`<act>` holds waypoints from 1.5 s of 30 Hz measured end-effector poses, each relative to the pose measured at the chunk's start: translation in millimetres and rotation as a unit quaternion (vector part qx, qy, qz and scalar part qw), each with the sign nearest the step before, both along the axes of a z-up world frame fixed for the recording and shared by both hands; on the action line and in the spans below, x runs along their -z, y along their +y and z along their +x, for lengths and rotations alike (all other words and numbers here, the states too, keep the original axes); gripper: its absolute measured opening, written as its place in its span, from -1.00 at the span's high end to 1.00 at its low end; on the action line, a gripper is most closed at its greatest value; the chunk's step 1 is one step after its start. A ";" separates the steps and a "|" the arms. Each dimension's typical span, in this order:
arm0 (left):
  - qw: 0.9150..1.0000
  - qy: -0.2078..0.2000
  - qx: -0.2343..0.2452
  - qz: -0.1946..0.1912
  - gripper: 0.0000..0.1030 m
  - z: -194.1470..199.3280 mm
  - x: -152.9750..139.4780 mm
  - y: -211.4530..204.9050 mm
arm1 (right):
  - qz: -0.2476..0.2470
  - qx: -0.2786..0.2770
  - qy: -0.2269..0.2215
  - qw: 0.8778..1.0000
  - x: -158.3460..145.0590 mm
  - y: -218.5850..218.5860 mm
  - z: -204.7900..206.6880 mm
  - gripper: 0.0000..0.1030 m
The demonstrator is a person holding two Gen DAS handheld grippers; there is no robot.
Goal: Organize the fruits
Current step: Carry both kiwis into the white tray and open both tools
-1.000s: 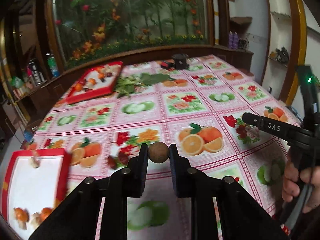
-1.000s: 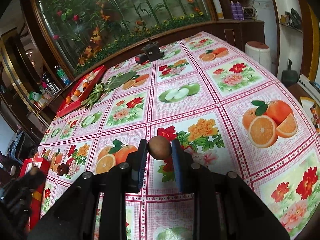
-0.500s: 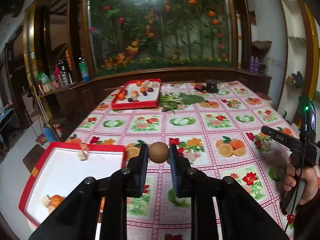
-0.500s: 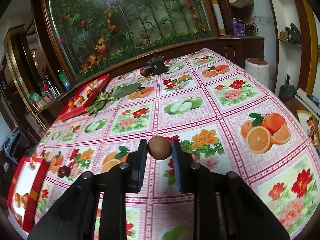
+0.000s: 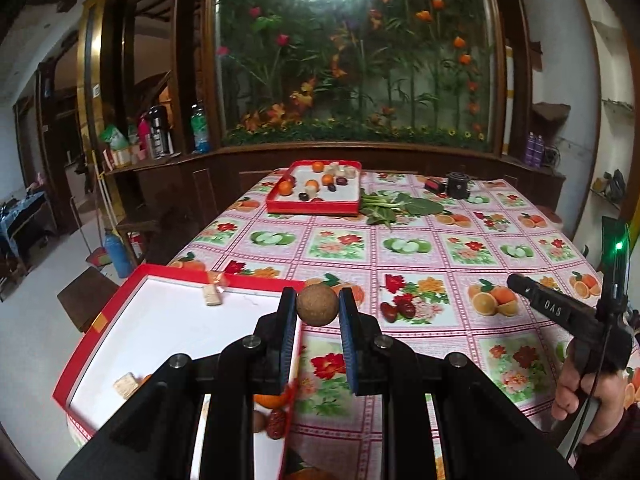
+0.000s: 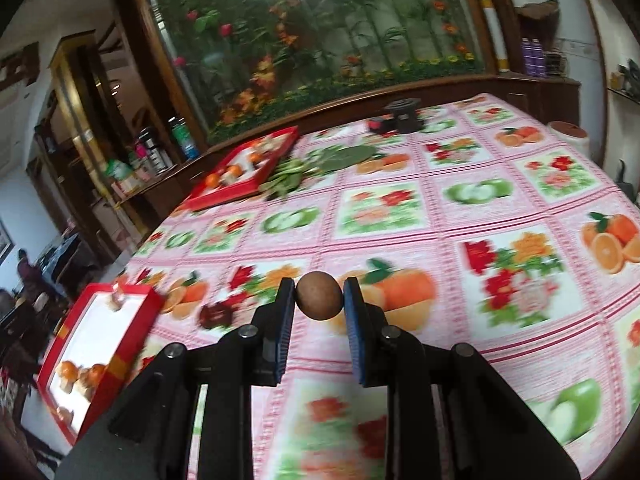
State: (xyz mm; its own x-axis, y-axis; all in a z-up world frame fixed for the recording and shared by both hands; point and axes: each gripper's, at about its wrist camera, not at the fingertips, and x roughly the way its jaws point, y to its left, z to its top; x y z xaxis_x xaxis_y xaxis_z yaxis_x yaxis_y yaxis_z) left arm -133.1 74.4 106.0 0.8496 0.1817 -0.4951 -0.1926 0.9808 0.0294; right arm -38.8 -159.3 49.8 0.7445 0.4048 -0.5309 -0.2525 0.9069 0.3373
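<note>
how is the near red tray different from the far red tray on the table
The near tray is mostly bare white inside, with a few pieces at its edges; the far tray holds many oranges and dark fruits. The near tray overhangs the table's corner; the far one lies beside leafy greens. Both are red-rimmed, white inside.

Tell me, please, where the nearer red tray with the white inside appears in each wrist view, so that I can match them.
Left wrist view: the near red tray fills the lower left, beside the left tongs.
Right wrist view: the same tray sits at the far left edge, lower down.
Shared landmark: the far red tray beside the green leaves.
</note>
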 end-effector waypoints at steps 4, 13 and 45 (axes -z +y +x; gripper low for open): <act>1.000 0.002 -0.012 -0.004 0.62 -2.2 2.6 11.0 | -0.004 -0.035 -0.007 0.999 -0.3 28.8 -9.2 0.48; 0.999 0.007 -0.038 -0.017 0.62 -7.8 10.1 40.5 | 0.004 -0.083 -0.010 0.997 -0.9 74.0 -18.6 0.48; 0.985 0.052 -0.160 -0.031 0.62 -47.4 46.5 149.4 | 0.038 -0.325 0.031 0.944 7.3 231.6 -64.8 0.47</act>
State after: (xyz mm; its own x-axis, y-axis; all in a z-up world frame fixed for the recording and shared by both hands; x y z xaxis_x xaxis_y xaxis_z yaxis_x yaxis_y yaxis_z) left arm -180.5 223.9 59.5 0.6978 0.3986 -0.5951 -0.4912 0.8710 0.0073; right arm -103.6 72.3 42.5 0.2936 0.8046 -0.5161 -0.7256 0.5391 0.4277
